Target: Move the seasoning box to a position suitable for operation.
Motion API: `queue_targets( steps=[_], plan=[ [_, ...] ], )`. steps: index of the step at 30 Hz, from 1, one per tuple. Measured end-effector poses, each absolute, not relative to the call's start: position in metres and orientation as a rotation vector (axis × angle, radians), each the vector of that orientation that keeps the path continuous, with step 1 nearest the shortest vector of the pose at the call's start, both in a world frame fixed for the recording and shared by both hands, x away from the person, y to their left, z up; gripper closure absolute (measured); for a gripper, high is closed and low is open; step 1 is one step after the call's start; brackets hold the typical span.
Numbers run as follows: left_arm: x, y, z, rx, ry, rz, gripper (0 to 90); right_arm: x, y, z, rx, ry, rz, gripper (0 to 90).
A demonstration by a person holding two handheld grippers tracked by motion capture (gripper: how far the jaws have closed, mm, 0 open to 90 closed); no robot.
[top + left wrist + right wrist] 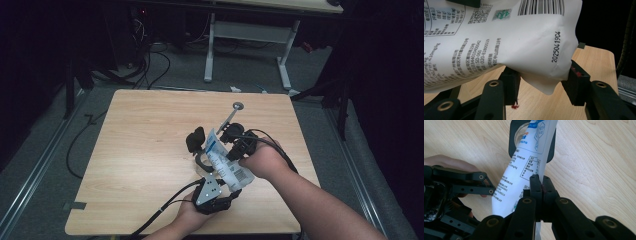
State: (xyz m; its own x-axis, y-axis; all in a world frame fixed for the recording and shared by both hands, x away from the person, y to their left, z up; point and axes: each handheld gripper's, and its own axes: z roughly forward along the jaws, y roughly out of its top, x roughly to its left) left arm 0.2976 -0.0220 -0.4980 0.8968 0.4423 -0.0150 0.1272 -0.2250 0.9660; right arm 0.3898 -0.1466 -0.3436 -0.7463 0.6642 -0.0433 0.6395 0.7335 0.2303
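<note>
Pinching pouch (524,167) edge, right gripper (541,185) clenched; left gripper (541,83) seemingly squeezing bottom corner near desk's front edge; keeping squeeze gentle.

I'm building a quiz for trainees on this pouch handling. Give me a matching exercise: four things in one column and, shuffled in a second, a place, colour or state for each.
1. white pouch
2. right gripper
3. left gripper
4. table

A. pale wood
B. jaws either side of the pouch's dated corner
C. jaws pinched tight on the pouch's edge
D. held up between both grippers

Pairs: 1-D, 2-C, 3-B, 4-A
</note>
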Motion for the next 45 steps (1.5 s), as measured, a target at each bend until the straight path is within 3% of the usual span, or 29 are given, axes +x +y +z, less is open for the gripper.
queue_targets(
  steps=[45],
  plan=[
    [0.307, -0.027, -0.496, 1.808, 0.428, 0.259, 50.4, 0.394, -0.136, -0.341, 1.059, 2.806, 0.279, 90.0]
  ],
)
